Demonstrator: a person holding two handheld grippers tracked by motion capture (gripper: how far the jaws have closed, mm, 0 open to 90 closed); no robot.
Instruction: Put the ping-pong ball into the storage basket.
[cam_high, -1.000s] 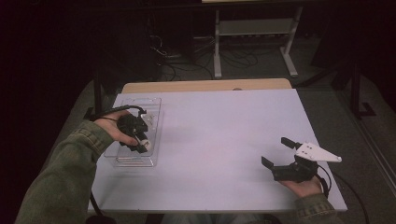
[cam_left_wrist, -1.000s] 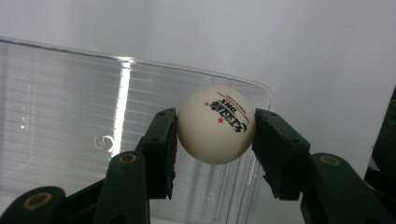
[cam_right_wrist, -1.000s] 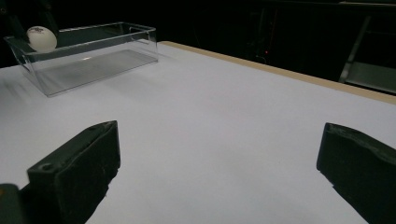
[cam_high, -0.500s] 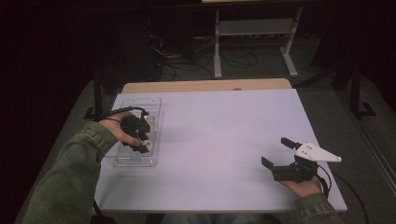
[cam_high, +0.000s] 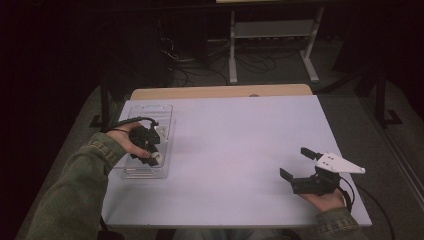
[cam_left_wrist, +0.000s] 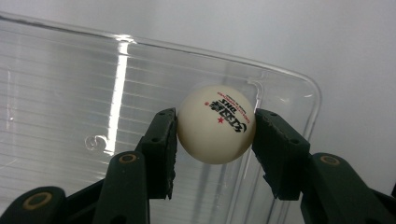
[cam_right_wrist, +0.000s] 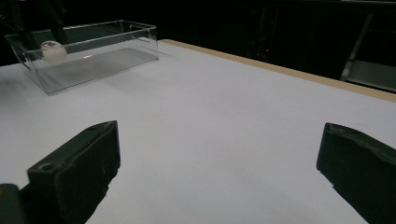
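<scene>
Little is shifting since 1 second ago: the left gripper (cam_left_wrist: 215, 126) is still clamping the white ball (cam_left_wrist: 216, 124) over the clear tray (cam_left_wrist: 70, 93), right gripper (cam_high: 299, 164) waiting wide open on the counter (cam_high: 235, 145). Smooth and round, the ball risks squirting out sideways.

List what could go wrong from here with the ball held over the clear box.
1. The left gripper pinches the smooth white table-tennis ball only at its two sides, so it could squirt out of the jaws.
2. The ball is near the end wall of the clear plastic rectangular box; released here, it might bounce off the wall or out onto the white table.
3. The light box could be nudged by the jaws. The right gripper rests far off, open.
</scene>
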